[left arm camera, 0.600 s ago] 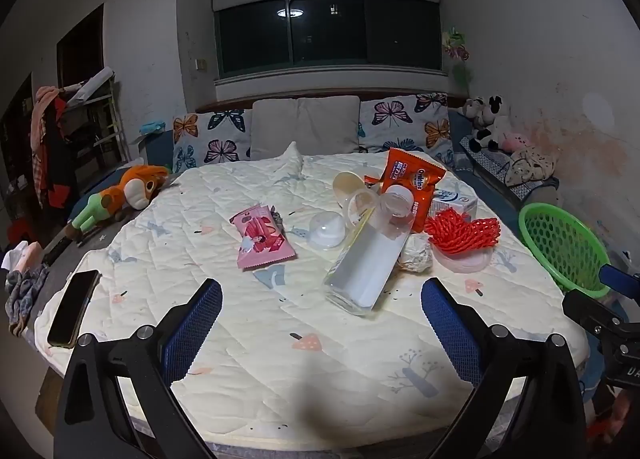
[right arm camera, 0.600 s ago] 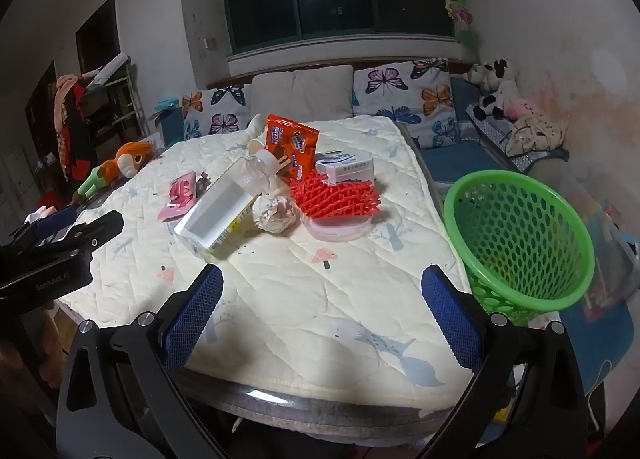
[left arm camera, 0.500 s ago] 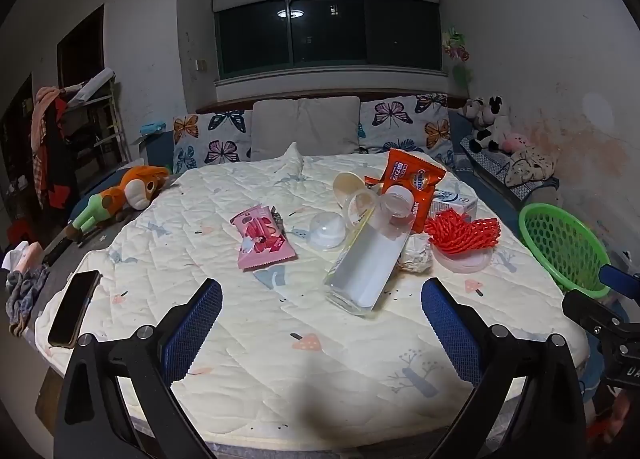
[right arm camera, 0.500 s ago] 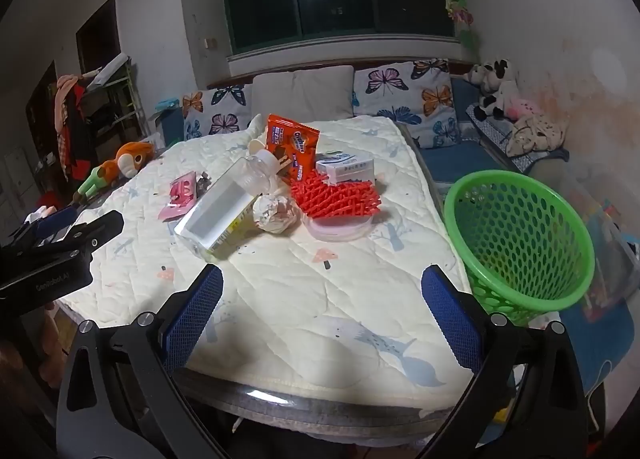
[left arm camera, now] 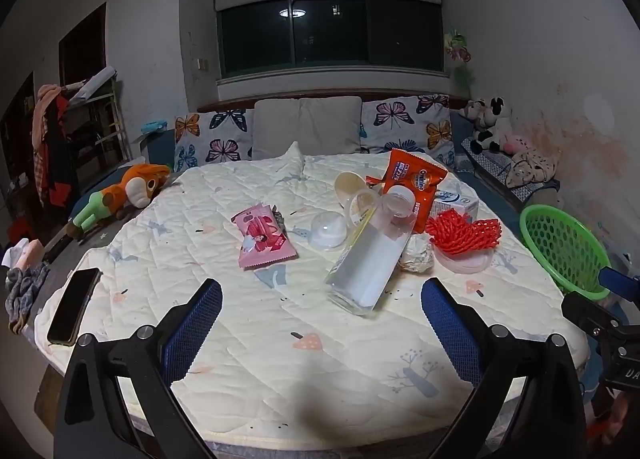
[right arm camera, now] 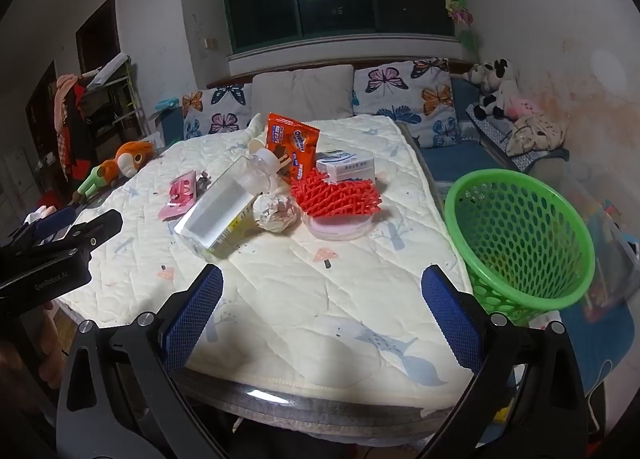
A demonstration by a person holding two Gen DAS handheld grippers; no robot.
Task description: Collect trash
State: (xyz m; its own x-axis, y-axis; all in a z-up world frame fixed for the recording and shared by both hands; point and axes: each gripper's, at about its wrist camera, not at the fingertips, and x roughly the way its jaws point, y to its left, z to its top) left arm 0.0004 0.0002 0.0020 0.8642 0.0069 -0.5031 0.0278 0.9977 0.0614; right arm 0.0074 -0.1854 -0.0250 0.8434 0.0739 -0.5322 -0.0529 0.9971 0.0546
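1. Quilted cloth (left arm camera: 248,323) covers the counter; nothing has shifted since the earlier frames.
2. Left claw (left arm camera: 320,333) and right claw (right arm camera: 322,315) both hover with fingers apart, empty.
3. Trash lies mid-counter: clear bottle (left arm camera: 370,249), pink wrapper (left arm camera: 262,237), orange packet (right arm camera: 292,143) with unreadable print.
4. Green basket (right arm camera: 520,243) stands beside the counter's right edge.
5. "GenRobot.AI" is printed on the left claw's body.

One bottle (left arm camera: 370,255), two snack packets (left arm camera: 264,237)

A lived-in home bedroom at night. Butterfly-print pillows (left arm camera: 408,121) line the headboard behind a quilted bed (left arm camera: 224,323), stuffed toys (left arm camera: 490,125) sit along one wall, and clothes (left arm camera: 50,139) hang opposite.
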